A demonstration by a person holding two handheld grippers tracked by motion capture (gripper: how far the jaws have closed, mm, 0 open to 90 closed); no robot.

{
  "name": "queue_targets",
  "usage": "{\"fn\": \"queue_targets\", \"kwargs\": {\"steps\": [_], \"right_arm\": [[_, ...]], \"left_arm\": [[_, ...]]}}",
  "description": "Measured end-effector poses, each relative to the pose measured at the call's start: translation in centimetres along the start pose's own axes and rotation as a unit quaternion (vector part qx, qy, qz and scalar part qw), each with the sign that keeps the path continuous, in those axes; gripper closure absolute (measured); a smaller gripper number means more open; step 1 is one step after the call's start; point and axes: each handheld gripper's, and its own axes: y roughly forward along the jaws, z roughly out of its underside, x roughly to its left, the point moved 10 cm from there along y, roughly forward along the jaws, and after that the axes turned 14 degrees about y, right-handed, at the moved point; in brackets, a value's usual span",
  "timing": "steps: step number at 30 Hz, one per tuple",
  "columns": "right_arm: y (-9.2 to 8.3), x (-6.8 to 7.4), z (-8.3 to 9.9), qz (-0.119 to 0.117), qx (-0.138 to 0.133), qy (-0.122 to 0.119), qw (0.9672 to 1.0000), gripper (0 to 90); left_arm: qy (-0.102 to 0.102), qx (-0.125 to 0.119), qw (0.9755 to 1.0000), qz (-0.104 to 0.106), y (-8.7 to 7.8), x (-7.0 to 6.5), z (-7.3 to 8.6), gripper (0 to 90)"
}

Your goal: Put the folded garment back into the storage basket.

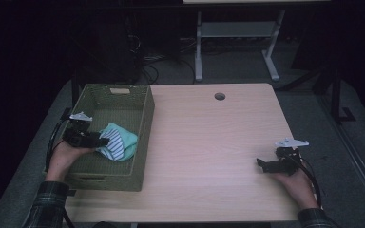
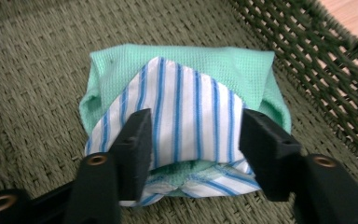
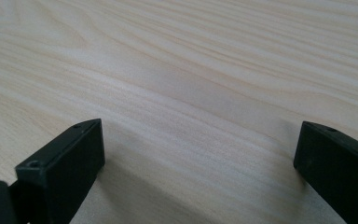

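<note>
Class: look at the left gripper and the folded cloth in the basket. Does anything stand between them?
Nothing visible does. The left gripper straddles the folded cloth with its jaws apart, on the floor of the basket.

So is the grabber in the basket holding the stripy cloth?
No. The left gripper is open around the folded cloth, not squeezing it. The right gripper holds nothing.

Count, as seen:

- Baskets: one, woven green (image 1: pixel 145 124), on the table's left part.
- Cloths: two, folded together inside it — one mint green (image 2: pixel 223 65), one white with blue stripes (image 2: pixel 186 116).
- Grippers: two — left (image 1: pixel 103 141), right (image 1: pixel 260 163). Each shows two black jaws.
- Hands: two, one per gripper.
- Tables: one near, light wood (image 1: pixel 209 142), with one round hole (image 1: pixel 219 96) in its top.
- White table legs behind: two.
</note>
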Motion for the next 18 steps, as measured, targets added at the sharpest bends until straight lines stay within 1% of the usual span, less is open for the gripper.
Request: {"fn": "queue_targets", "kwargs": {"steps": [1, 4, 5, 8, 10, 14, 15, 18], "right_arm": [[0.0, 0.0, 0.0, 0.000, 0.000, 0.000, 1.0000, 1.6], [0.0, 0.0, 0.0, 0.000, 0.000, 0.000, 1.0000, 1.6], [0.0, 0.0, 0.0, 0.000, 0.000, 0.000, 1.0000, 1.6], [0.0, 0.0, 0.0, 0.000, 0.000, 0.000, 1.0000, 1.6], [0.0, 0.0, 0.0, 0.000, 0.000, 0.000, 1.0000, 1.6], [0.0, 0.0, 0.0, 0.000, 0.000, 0.000, 1.0000, 1.6], [0.0, 0.0, 0.0, 0.000, 0.000, 0.000, 1.0000, 1.6], [0.0, 0.0, 0.0, 0.000, 0.000, 0.000, 1.0000, 1.6]], "left_arm": [[-0.002, -0.003, 1.0000, -0.001, -0.1, -0.1, -0.2, 37.4], [0.002, -0.016, 0.9999, -0.001, -0.5, -0.5, -1.1, 29.5], [0.005, -0.016, 0.9999, -0.001, -0.6, -0.7, -1.3, 26.7], [0.011, -0.030, 0.9995, 0.005, -1.0, -1.4, -2.6, 20.5], [0.019, -0.039, 0.9990, 0.005, -1.3, -1.9, -3.5, 17.6], [0.031, -0.052, 0.9982, 0.004, -1.7, -3.0, -5.5, 14.0], [0.036, -0.056, 0.9978, 0.006, -1.8, -3.4, -6.1, 13.8], [0.041, -0.067, 0.9968, 0.014, -1.9, -4.4, -7.5, 13.5]]}}
